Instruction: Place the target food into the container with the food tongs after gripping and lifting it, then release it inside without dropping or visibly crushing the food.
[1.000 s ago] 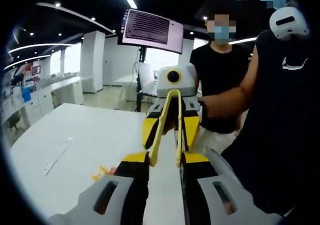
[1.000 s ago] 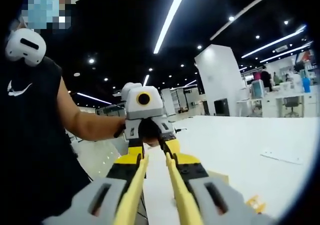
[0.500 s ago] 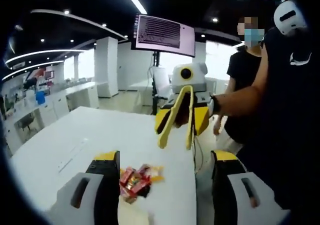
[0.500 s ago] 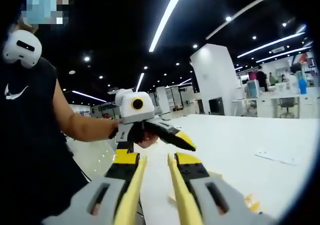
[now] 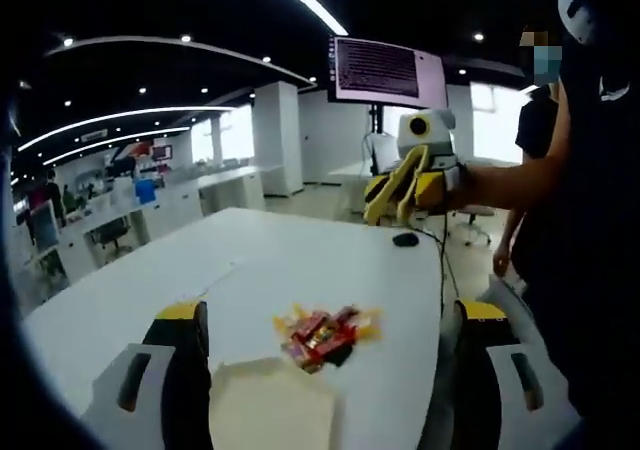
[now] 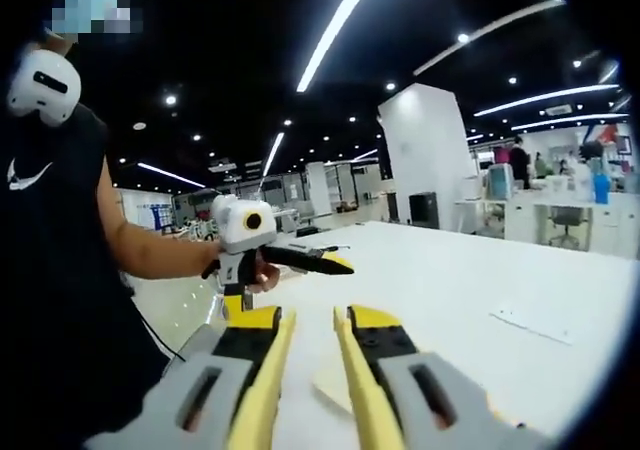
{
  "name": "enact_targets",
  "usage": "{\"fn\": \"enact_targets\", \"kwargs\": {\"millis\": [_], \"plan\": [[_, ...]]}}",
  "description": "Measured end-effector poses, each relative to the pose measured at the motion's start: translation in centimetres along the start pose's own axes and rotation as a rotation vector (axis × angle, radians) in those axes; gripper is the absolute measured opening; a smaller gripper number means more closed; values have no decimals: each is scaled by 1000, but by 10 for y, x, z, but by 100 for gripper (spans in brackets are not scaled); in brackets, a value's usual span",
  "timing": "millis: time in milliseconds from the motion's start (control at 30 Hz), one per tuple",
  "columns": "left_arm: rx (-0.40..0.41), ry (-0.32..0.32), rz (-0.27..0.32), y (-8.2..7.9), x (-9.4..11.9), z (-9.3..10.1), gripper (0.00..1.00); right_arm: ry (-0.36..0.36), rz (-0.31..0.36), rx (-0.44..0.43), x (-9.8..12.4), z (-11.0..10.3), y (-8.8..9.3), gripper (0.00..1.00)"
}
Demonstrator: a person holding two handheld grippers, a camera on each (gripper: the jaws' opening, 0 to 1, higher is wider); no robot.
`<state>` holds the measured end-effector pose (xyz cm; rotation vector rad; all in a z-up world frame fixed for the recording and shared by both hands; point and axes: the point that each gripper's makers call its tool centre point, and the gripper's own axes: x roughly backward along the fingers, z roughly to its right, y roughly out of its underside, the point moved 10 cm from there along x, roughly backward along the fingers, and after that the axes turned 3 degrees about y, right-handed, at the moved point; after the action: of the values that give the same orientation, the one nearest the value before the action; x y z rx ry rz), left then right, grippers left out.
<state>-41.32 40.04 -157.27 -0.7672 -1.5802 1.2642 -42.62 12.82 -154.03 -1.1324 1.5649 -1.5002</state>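
- The target food [image 5: 322,334], a small heap of red and yellow wrapped pieces, lies on the white table [image 5: 280,270], untouched, in the left gripper view.
- Just in front of the heap, touching or nearly touching its near edge, sits a pale cream container [image 5: 270,412]; nothing can be seen inside it.
- The step in hand appears to be the approach: no food is gripped yet, so gripping, lifting and placing all remain to be done.
- The yellow food tongs [image 6: 305,385] run forward along the right gripper [image 6: 305,320], whose jaws clamp them; the two blades lie near each other with a narrow gap, holding nothing and touching nothing.
- In the left gripper view the tongs [image 5: 398,182] hang above the far part of the table, well apart from the food.
- The left gripper [image 5: 330,315] has its jaws spread wide, straddling the heap from above and holding nothing.
- Next, the right hand probably needs to bring the tongs down to the heap, let the blades spread around one piece and squeeze gently enough not to crush it.
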Motion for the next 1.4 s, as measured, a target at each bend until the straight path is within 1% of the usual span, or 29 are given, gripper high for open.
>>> {"fn": "enact_targets", "kwargs": {"millis": [67, 100, 133, 167, 233, 333, 500, 567, 667, 700, 733, 833, 967, 1100, 1200, 1267, 1400], "plan": [[0, -32, -15, 9, 4, 2, 99, 6, -15, 1, -1, 2, 1, 25], [10, -48, -23, 17, 7, 2, 99, 14, -22, 5, -1, 3, 1, 26], [21, -56, -26, 22, 9, 2, 99, 15, -27, 4, -1, 3, 2, 26], [44, -71, -22, 30, 13, 3, 99, 24, -42, 12, -1, 4, 3, 26], [63, -96, -18, 38, 19, 5, 99, 32, -73, 29, -1, 4, 5, 26], [77, -130, -12, 47, 28, 5, 99, 43, -102, 47, 0, 5, 5, 26], [79, -188, -20, 57, 42, 6, 99, 61, -129, 79, 2, 4, 4, 26], [72, -229, -37, 66, 48, 5, 99, 67, -142, 86, 2, 6, 6, 26], [74, -258, -63, 81, 52, 8, 99, 84, -162, 87, 3, 9, 11, 27], [81, -264, -79, 90, 55, 9, 100, 99, -172, 98, 4, 11, 13, 27], [89, -271, -76, 98, 57, 10, 100, 105, -175, 102, 5, 12, 14, 26], [107, -277, -39, 110, 63, 15, 100, 117, -176, 107, 9, 14, 16, 26], [113, -295, -30, 126, 69, 18, 100, 141, -196, 109, 15, 20, 23, 25], [124, -300, -17, 132, 69, 19, 100, 165, -223, 120, 20, 27, 30, 24], [118, -312, -26, 133, 65, 22, 100, 166, -236, 113, 22, 28, 34, 24], [137, -315, -34, 139, 63, 20, 100, 171, -247, 119, 22, 29, 37, 24], [141, -306, -44, 142, 57, 26, 100, 184, -256, 109, 22, 32, 43, 24]]}}
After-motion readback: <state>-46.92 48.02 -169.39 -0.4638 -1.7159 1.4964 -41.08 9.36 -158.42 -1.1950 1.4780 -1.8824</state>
